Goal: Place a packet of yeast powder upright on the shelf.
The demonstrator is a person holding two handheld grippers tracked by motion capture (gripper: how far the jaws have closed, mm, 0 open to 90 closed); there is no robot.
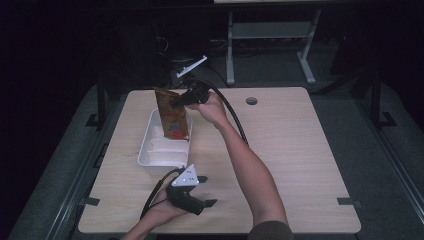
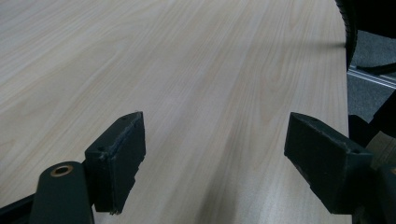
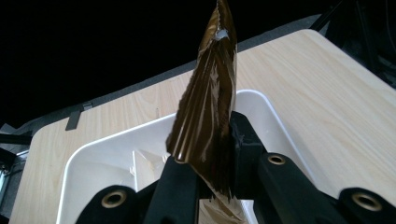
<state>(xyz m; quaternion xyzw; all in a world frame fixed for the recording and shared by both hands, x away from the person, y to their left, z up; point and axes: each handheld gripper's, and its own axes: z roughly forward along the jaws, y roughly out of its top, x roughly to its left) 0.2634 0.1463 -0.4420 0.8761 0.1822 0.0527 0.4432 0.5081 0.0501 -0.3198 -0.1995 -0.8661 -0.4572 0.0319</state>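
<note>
While my left tongs (image 1: 209, 191) rest wide open on the worktop (image 1: 300, 150), my right tongs (image 1: 181, 100) pinch a foil packet (image 1: 172, 114) above the white tray (image 1: 150, 150).

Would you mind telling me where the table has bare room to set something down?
The whole right half of the table, from the right forearm to the right edge, is bare apart from a small round hole. The left is crowded: white bin, foil packet held above it, left gripper in front.
</note>
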